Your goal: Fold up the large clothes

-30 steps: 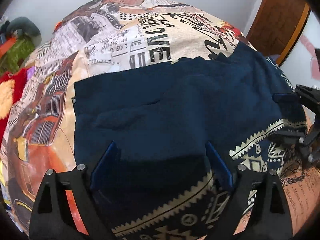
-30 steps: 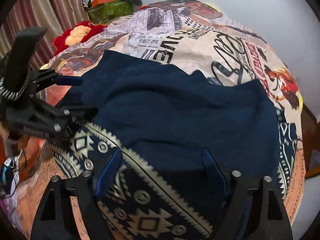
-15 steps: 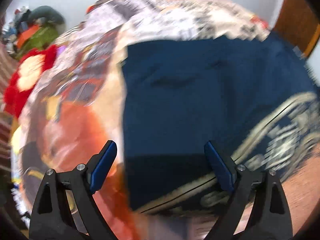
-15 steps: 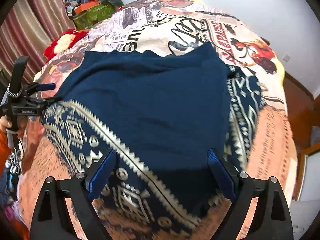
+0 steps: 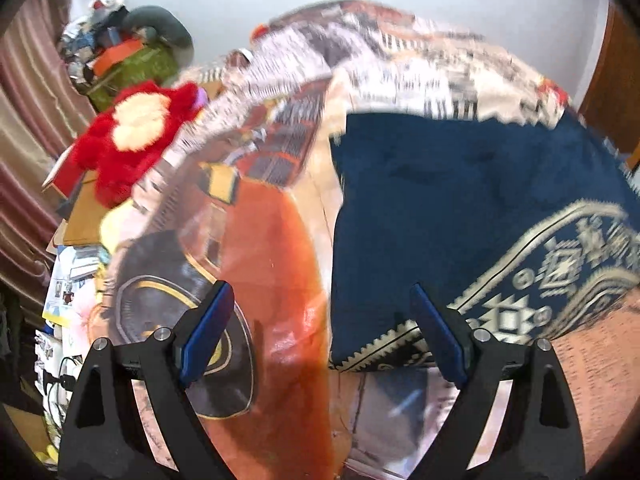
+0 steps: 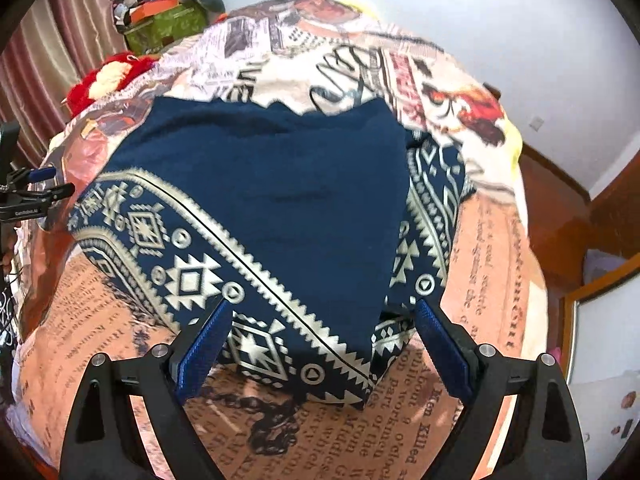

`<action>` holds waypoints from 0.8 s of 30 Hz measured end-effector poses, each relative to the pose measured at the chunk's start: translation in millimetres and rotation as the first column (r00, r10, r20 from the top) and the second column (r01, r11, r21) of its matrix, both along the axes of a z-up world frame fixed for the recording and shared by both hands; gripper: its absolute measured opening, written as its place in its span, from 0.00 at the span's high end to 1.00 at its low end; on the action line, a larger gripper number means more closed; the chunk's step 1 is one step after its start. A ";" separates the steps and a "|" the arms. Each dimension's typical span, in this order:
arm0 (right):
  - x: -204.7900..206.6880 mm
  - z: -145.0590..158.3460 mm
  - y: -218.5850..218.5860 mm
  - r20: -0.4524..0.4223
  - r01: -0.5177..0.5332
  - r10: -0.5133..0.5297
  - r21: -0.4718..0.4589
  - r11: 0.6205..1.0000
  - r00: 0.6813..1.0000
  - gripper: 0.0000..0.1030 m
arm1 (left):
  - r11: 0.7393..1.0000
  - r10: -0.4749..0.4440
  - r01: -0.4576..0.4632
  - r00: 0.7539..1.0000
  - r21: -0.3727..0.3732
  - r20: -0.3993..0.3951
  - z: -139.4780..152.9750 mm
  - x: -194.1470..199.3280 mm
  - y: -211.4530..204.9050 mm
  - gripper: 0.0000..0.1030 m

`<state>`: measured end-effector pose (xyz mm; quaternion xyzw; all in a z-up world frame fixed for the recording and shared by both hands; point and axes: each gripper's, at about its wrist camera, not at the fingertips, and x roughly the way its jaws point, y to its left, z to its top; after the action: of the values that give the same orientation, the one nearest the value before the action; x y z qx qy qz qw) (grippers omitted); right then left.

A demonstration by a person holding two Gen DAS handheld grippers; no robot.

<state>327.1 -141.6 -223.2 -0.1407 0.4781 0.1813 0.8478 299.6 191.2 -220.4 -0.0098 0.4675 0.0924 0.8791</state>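
Observation:
A folded navy garment with a cream geometric border lies flat on the printed bedspread. In the left wrist view the garment fills the right half. My left gripper is open and empty, above the bedspread at the garment's near left corner. It also shows in the right wrist view at the far left edge. My right gripper is open and empty, above the garment's near corner.
A red and cream plush toy lies at the bed's far left. A green box with clutter stands behind it, by pink curtains. White wall is at the back, and a wooden floor is to the right.
Both grippers have pulled back from the garment. The left one has also swung left, so the garment now sits to its right. Both stayed open and empty.

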 end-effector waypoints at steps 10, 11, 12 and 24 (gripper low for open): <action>-3.4 59.7 49.6 0.152 -0.037 0.015 0.141 0.989 0.988 0.10 | 0.964 0.091 -0.057 0.989 -0.259 0.120 30.6 -30.6 -6.9 0.12; -2.7 61.1 58.0 0.156 -0.049 0.026 0.147 0.988 0.987 0.10 | 0.953 0.100 -0.063 0.989 -0.296 0.109 27.3 -31.7 -7.1 0.12; -1.5 60.8 65.6 0.156 -0.060 0.037 0.147 0.987 0.987 0.10 | 0.943 0.107 -0.070 0.989 -0.325 0.098 23.3 -33.5 -8.8 0.12; 19.8 -26.6 131.0 -0.039 -0.152 0.151 -0.010 0.988 0.988 0.10 | 0.741 0.083 -0.144 0.989 -0.656 -0.123 -46.4 -29.5 -22.8 0.12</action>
<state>346.9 -10.6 -249.9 -0.1785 0.4835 0.2449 0.8212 270.1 168.4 -266.9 -0.3456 0.5053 -0.0257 0.7903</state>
